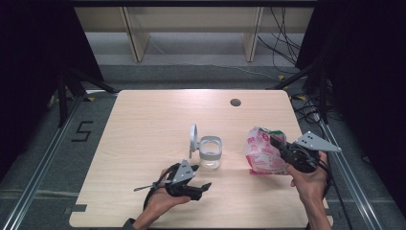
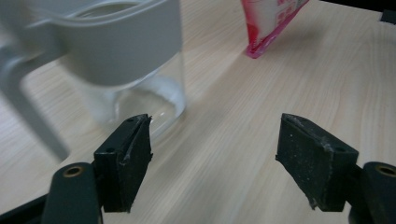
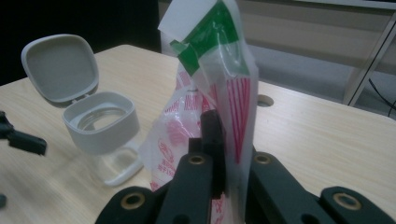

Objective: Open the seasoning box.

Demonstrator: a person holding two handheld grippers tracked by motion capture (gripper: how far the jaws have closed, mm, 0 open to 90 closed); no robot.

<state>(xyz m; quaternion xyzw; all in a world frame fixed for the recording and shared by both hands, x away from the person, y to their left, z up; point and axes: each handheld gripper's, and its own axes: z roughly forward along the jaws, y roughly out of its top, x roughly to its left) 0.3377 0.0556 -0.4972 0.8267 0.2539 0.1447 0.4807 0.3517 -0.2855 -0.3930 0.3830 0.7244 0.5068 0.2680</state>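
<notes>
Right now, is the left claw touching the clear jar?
Apart. In the left gripper view, the left claw is open, bare table between its jaws, and the clear jar stands beyond its tips; the high view shows a gap too.

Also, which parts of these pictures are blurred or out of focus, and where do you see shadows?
In the left gripper view, the jar is blurred while the left gripper looks sharp; the pouch casts a soft shadow on the table. In the right gripper view, the right gripper and pouch are fairly sharp, the background soft. The high view is evenly lit and dark at both sides.
</notes>
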